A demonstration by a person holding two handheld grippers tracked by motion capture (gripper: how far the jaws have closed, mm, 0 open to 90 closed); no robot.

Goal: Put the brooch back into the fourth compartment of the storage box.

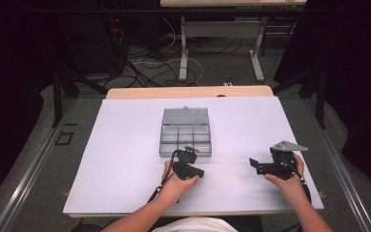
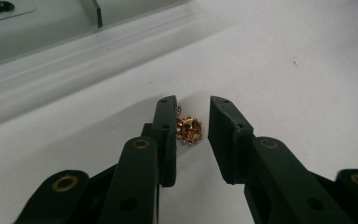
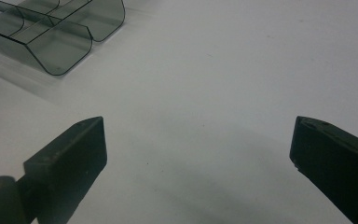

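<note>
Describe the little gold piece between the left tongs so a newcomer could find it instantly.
Start at the white table and find the grey compartment box in its middle. Just in front of the box, on the person's side, the left tongs straddle a small gold ornament lying on the table. It is round, gear-like, with tiny pinkish studs around its rim, the one shiny coloured item among black and grey.

One small gold ornament (image 2: 189,129) with pink stones, one smoky clear compartment box (image 1: 185,132) with open lid, and two handheld grippers, left (image 1: 199,172) and right (image 1: 252,164), on one white counter (image 1: 125,145).
</note>
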